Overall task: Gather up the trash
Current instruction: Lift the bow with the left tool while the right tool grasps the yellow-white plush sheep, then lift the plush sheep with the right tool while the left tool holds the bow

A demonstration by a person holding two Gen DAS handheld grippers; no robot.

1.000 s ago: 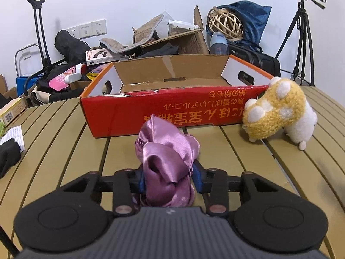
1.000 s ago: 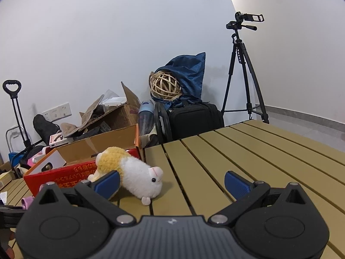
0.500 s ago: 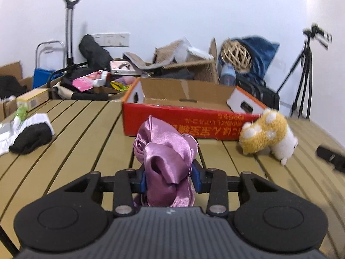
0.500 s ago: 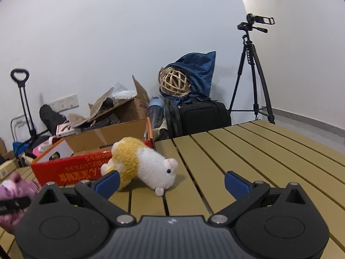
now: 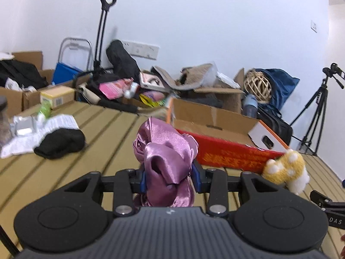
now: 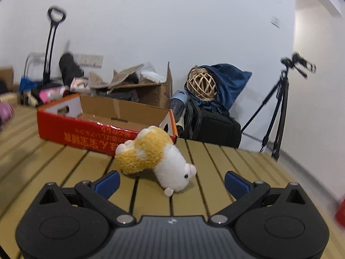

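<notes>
between the left gripper [image 5: 170, 178] pads, clamped tight, sits the purple cloth [image 5: 166, 161].

Red cardboard box [image 6: 86, 133], front wall: orange East Asian characters in two rows, printed upside down, not legible enough to transcribe. Black device [image 5: 330, 207] at 4 o'clock in the left wrist view: white letters "DAS", cut off by the edge. No other print was readable.

One red box [image 5: 232, 155], one plush toy [image 6: 155, 157], one purple cloth [image 5: 168, 164], one tripod [image 6: 278, 116]
</notes>
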